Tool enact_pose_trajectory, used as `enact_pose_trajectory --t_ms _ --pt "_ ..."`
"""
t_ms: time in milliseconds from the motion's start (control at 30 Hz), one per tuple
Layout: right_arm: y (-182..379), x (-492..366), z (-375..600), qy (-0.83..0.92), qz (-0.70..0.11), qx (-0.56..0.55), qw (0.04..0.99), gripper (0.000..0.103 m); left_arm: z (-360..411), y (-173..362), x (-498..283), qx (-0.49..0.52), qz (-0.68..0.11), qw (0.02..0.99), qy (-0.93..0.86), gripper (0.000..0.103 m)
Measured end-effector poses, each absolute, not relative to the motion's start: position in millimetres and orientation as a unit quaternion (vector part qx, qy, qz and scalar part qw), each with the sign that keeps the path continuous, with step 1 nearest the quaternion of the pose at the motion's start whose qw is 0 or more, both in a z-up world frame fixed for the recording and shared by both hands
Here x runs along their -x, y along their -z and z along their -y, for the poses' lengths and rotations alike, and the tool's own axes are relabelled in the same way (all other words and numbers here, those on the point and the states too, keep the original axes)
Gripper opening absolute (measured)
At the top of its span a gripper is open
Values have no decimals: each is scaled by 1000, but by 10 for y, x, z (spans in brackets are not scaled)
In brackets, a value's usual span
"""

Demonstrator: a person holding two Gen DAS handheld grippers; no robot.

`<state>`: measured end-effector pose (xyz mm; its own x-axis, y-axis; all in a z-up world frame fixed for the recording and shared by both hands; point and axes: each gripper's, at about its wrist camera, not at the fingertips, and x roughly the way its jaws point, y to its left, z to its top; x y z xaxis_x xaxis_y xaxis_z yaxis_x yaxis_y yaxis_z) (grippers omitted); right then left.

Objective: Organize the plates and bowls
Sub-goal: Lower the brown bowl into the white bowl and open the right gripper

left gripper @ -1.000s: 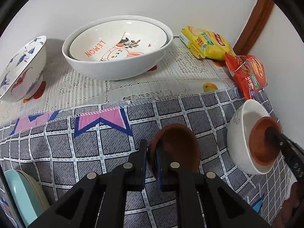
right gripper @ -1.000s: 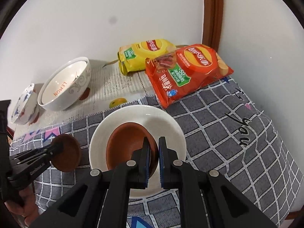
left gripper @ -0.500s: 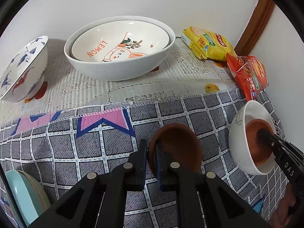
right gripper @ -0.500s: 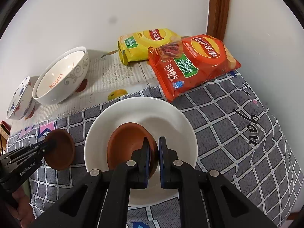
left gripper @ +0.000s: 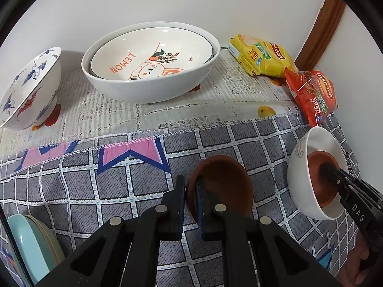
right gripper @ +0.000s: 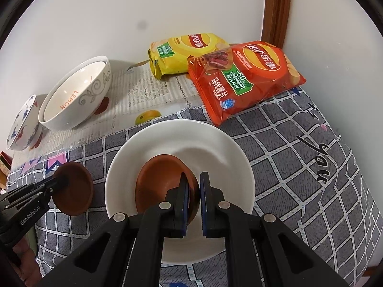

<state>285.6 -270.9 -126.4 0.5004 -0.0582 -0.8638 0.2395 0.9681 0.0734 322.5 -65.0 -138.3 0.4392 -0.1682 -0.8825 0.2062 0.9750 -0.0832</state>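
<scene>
Pinching brown saucers: right gripper (right gripper: 192,199) lowering one (right gripper: 165,186) into white bowl (right gripper: 229,148), apparently unreleased; left gripper (left gripper: 190,205) holding another (left gripper: 222,186), awaiting stacking.

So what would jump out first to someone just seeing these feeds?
Two matching brown saucers, each pinched at its rim: the left tool holds one brown saucer over the checked cloth, the right tool another brown saucer inside a white bowl. Behind lie red and yellow chip bags.
</scene>
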Motion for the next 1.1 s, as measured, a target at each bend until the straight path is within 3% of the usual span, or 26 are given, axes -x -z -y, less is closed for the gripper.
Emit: enact_pose_trajectory --t_ms 1100 --pt "1388 -3013 2583 130 -521 26 843 13 619 1401 -3236 -18 -517 849 110 9"
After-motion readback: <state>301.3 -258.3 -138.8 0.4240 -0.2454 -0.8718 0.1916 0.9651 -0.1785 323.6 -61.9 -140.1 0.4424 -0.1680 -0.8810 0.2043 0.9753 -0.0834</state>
